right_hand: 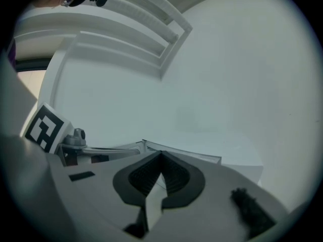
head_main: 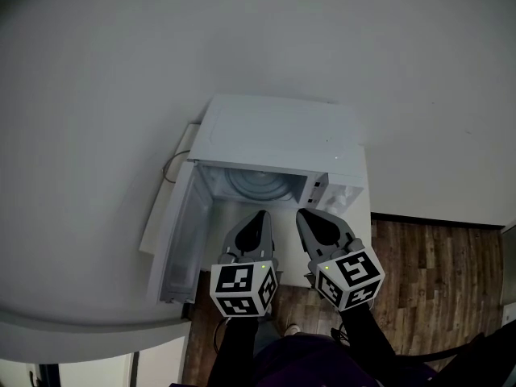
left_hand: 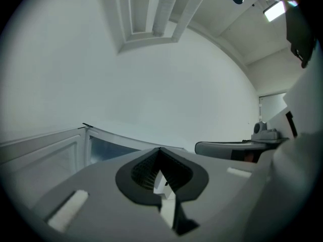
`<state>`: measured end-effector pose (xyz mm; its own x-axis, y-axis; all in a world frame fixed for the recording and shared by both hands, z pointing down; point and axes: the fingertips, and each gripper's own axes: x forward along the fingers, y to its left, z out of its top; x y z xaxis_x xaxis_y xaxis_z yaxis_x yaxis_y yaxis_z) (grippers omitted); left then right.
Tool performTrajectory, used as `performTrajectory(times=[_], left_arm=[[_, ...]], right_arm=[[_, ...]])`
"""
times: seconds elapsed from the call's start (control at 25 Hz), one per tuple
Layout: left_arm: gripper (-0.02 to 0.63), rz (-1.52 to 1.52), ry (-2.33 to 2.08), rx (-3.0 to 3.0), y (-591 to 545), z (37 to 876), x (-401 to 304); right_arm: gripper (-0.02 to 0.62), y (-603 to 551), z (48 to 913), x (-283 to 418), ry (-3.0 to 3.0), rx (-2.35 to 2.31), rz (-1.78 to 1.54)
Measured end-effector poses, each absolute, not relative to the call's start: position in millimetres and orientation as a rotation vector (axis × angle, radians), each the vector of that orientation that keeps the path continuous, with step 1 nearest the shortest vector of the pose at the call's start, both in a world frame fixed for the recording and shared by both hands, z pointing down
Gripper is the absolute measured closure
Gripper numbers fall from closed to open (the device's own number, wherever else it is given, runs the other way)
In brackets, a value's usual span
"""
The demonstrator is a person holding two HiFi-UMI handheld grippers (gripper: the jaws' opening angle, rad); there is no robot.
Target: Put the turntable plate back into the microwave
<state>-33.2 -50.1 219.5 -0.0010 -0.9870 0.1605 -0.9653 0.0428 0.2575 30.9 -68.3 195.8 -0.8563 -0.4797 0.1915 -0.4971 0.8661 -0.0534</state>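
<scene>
Only the head view shows the round, ringed turntable plate lying inside the boxy white microwave, its door open at 9 o'clock. At 6 o'clock, the left gripper and right gripper have grey jaws pressed together, empty.

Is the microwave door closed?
No, the microwave door hangs wide open at the left, and the round turntable plate shows inside the microwave.
</scene>
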Motion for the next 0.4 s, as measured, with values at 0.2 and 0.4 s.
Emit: performTrajectory(times=[0.2,0.4], left_arm=[[0.598,-0.115,-2.020,2.014,-51.6,214.7,-31.7],[0.598,-0.119,-2.019,2.021,-50.7,213.3,-32.1]], right_arm=[[0.588,-69.5,194.2,29.4,-2.867,0.760,0.138],[0.588,-72.3,192.8,31.0,-2.871,0.770,0.142]])
